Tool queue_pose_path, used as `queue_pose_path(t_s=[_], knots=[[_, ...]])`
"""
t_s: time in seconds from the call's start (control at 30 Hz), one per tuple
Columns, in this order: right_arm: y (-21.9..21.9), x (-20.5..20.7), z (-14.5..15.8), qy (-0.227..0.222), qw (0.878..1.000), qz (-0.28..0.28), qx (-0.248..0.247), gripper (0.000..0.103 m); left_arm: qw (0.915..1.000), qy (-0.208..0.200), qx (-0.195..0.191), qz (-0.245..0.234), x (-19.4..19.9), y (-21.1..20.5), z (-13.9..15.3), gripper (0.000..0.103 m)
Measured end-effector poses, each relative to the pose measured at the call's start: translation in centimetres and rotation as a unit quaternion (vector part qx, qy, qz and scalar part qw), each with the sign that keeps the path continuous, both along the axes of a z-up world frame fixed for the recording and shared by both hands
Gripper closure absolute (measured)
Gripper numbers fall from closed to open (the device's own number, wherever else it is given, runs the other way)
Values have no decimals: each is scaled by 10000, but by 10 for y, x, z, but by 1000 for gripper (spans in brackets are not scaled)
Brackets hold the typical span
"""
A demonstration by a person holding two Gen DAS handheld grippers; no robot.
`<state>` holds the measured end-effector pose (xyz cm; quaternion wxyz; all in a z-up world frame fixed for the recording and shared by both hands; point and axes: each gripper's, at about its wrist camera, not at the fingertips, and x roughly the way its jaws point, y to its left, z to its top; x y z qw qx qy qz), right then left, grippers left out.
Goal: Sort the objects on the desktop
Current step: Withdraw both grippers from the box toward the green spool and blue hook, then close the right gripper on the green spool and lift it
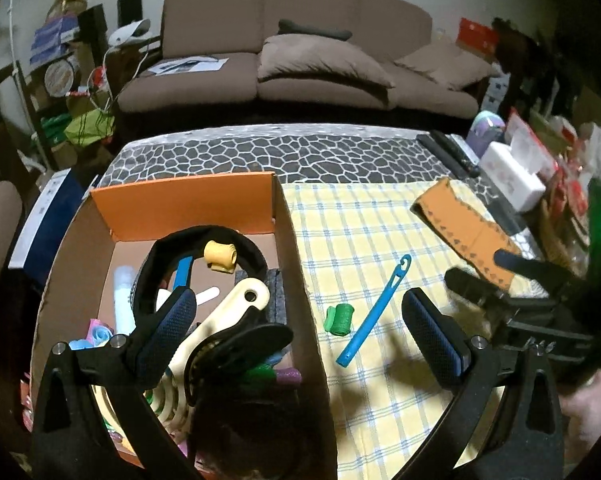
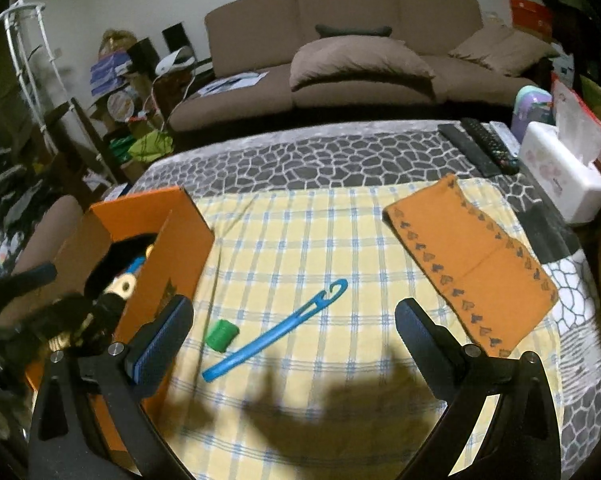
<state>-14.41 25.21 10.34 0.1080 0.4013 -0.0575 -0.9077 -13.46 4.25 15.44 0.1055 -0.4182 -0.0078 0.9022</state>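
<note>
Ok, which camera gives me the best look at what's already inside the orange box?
The left wrist view. It looks down into the orange box, showing the yellow spool, cream handle and black band. The right wrist view sees the box mostly from its outer side, with only a slice of the contents.

table (image 2: 340, 152) | on it: checked cloth (image 2: 340, 240), orange box (image 2: 180, 232), remotes (image 2: 480, 140), tissue box (image 2: 564, 176)
</note>
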Motion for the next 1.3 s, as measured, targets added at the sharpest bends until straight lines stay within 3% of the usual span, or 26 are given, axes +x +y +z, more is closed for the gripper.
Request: queue_pose_path(t_s=[0.33, 0.6, 1.3], knots=[[-44, -10, -48, -305, 9917, 1177, 426, 34, 9985, -198, 382, 325, 3, -32, -18, 0], [-80, -16, -72, -289, 9806, 1820, 674, 35, 9987, -227, 378, 266, 1, -36, -24, 0], [-98, -32, -98, -381, 9796, 1928, 410, 45, 9980, -317, 479, 250, -2, -41, -30, 0]])
